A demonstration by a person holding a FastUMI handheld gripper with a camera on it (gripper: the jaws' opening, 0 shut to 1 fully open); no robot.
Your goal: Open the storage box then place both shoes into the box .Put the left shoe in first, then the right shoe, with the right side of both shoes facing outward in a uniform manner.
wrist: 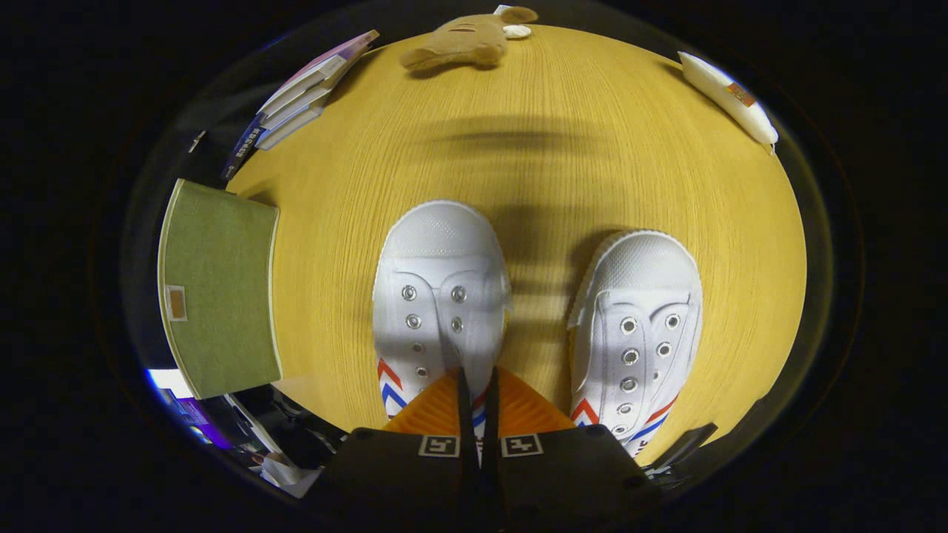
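Fingers (pixel 478 396) nearly closed, hiding left shoe's (pixel 438 296) heel.

White shoes (pixel 635 326), red-blue chevrons

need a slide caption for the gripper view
Nearly closed gripper over the left of two white canvas shoes on a yellow wooden table, green storage box beside.

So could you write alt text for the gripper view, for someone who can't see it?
The tool, its two fingers nearly together, hovers over the nearer of two white canvas shoes, the left-hand white shoe; the right-hand white shoe lies beside it on a round yellow wooden table. A closed green fabric storage box, stacked books and a brown plush toy sit around the table's edge.
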